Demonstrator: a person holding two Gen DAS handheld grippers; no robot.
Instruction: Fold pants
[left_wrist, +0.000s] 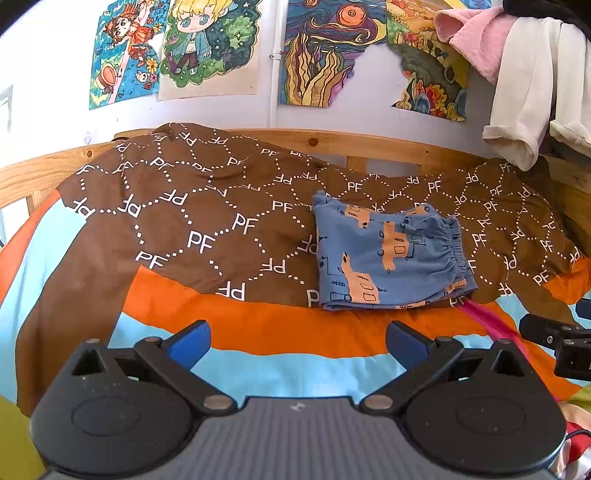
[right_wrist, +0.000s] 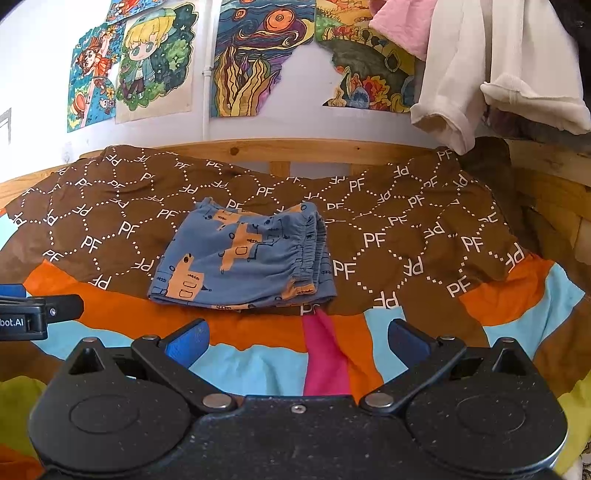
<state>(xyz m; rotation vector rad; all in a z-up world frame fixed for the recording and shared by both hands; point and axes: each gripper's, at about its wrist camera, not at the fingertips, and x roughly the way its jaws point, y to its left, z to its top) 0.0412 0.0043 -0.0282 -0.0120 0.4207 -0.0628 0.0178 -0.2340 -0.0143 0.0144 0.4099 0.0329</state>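
Small blue pants (left_wrist: 388, 254) with orange vehicle prints lie folded into a compact square on the brown patterned blanket (left_wrist: 192, 206), elastic waistband to the right. The right wrist view has the same pants (right_wrist: 243, 258) straight ahead. My left gripper (left_wrist: 297, 341) is open, low over the striped bedspread, well short of the pants, nothing between its blue pads (left_wrist: 190, 341). My right gripper (right_wrist: 297, 341) is also open and empty, a little in front of the pants. Each gripper shows at the edge of the other's view: the right gripper (left_wrist: 554, 339) and the left gripper (right_wrist: 33, 314).
A striped bedspread (right_wrist: 258, 362) in orange, light blue and pink covers the bed. A wooden bed rail (left_wrist: 369, 146) runs along the wall behind. Cream and pink clothes (right_wrist: 498, 74) hang at upper right. Colourful posters (left_wrist: 207, 48) cover the wall.
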